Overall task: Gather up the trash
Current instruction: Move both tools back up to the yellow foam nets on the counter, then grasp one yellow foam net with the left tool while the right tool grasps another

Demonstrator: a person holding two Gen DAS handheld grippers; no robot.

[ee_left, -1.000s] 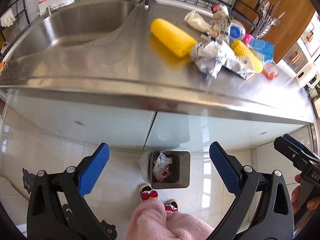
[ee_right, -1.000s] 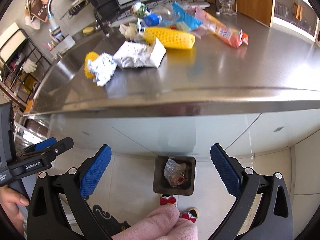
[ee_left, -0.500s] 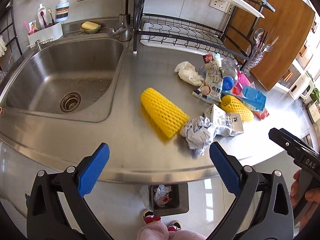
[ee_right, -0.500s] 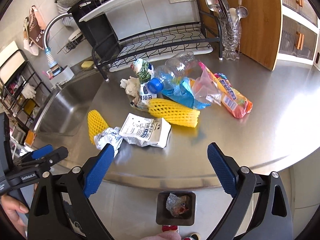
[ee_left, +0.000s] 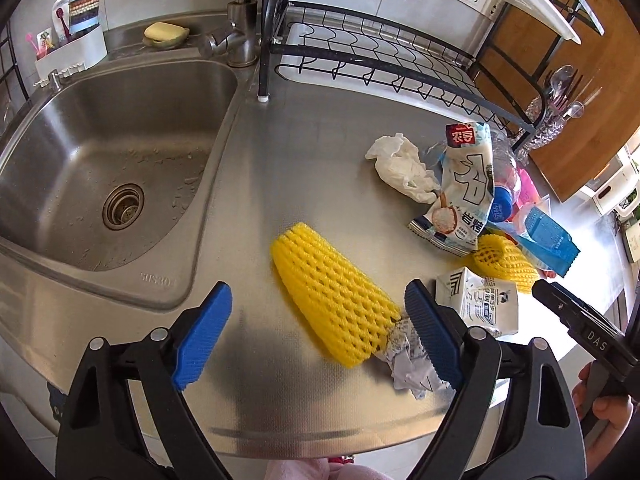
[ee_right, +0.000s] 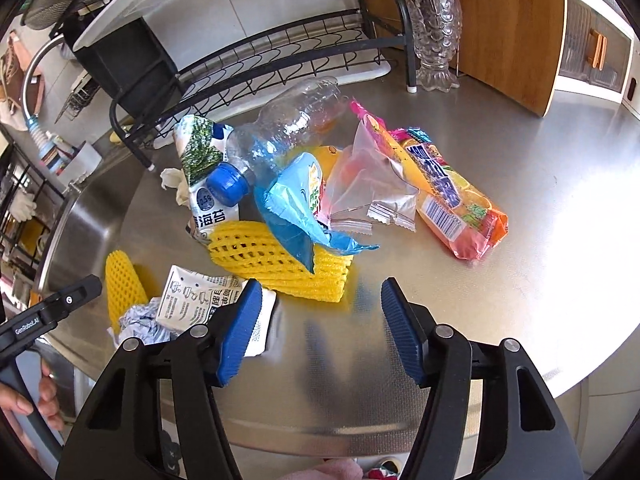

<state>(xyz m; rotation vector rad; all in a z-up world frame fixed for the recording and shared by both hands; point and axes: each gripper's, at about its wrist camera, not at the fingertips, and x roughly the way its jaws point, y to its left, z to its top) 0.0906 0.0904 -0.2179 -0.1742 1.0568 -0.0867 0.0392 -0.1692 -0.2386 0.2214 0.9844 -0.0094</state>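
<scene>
- While both tools hover over the steel counter [ee_left: 280, 152], left gripper [ee_left: 320, 336]: jaws wide apart, empty, straddling a yellow foam fruit net [ee_left: 332, 300].
- Right gripper [ee_right: 320, 326]: jaws parted, empty, near a flattened milk carton [ee_right: 200, 304].

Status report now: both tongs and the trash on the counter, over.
Left tongs open, empty, over yellow foam net. Right tongs open, empty, near second foam net. Trash pile uncollected; nothing blocking.

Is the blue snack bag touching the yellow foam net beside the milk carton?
Touching. The right wrist view shows the blue snack bag draped over the yellow foam net, its torn corner lying on the net's top.
</scene>
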